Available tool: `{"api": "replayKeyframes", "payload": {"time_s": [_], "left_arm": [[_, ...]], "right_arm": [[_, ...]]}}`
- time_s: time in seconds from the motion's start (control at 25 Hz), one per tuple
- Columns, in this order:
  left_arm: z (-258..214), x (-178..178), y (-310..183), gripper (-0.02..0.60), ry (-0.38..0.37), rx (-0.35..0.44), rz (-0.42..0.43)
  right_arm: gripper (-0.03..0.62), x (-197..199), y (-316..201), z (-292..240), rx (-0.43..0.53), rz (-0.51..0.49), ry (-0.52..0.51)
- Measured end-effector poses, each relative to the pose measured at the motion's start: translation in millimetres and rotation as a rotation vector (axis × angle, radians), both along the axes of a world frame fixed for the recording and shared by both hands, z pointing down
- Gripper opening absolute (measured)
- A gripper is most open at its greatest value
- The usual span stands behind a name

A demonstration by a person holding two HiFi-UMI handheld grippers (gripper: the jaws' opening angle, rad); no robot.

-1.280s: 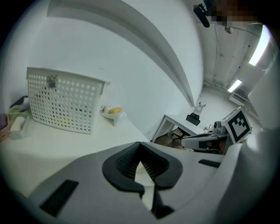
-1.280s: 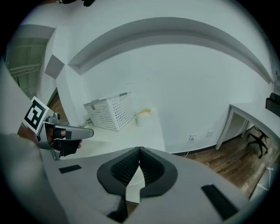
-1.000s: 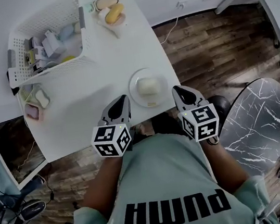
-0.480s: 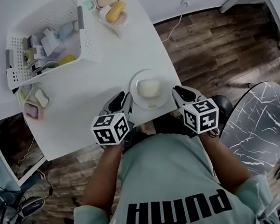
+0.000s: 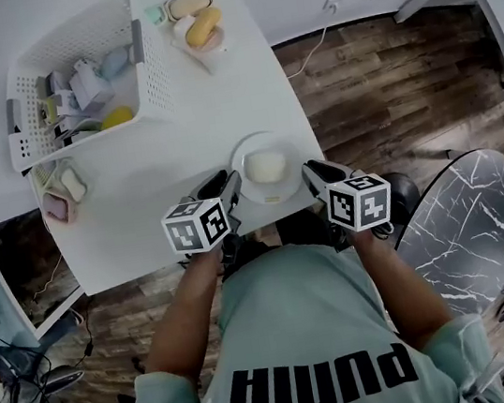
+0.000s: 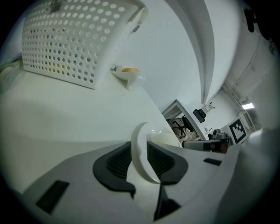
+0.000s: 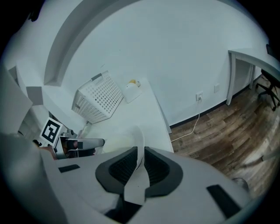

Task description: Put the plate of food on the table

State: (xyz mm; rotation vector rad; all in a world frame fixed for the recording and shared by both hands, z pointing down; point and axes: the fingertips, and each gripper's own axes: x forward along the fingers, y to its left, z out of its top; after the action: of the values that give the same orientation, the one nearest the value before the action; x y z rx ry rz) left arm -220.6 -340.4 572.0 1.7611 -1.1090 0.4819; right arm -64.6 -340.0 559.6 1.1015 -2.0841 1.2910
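Note:
A white plate (image 5: 270, 190) with a pale lump of food (image 5: 266, 166) is over the near right corner of the white table (image 5: 149, 212). I cannot tell whether it rests on the table or is lifted. My left gripper (image 5: 230, 186) is shut on the plate's left rim, and my right gripper (image 5: 310, 175) is shut on its right rim. In the left gripper view the plate rim (image 6: 138, 144) stands pinched in the left gripper (image 6: 140, 159), with the food (image 6: 165, 139) just beyond. The right gripper view shows the plate rim (image 7: 139, 140) clamped by the right gripper (image 7: 139, 164).
A white perforated basket (image 5: 150, 65) holding several small items stands at the table's back left. A dish with a yellow piece (image 5: 203, 27) sits behind it, and small dishes (image 5: 61, 196) lie near the left edge. A dark marble table (image 5: 467, 209) stands to the right on the wooden floor.
Both grippers moved inward from either side of the plate and shut on its rims. The left reached it first, then the right.

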Motion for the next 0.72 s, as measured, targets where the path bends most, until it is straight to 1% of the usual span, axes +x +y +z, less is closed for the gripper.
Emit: {"api": "replayKeyframes", "payload": {"time_s": [0.16, 0.36, 0.56, 0.72], "left_arm": [[5.4, 3.3, 0.7, 0.11, 0.01, -0.027, 0.006], [7.7, 3.9, 0.5, 0.109, 0.018, -0.036, -0.004], [8.6, 8.1, -2.3, 0.106, 0.034, -0.053, 0.002], [9.8, 10.8, -1.9, 0.089, 0.038, -0.069, -0.005]], "right_arm": [[0.035, -2.0, 0.9, 4.0, -0.044, 0.008, -0.025], [0.041, -4.2, 5.9, 10.0, -0.089, 0.008, -0.044], [0.041, -6.3, 5.7, 12.6, -0.124, 0.044, -0.092], [0.04, -7.7, 5.6, 14.8, -0.152, 0.065, -0.12]]}}
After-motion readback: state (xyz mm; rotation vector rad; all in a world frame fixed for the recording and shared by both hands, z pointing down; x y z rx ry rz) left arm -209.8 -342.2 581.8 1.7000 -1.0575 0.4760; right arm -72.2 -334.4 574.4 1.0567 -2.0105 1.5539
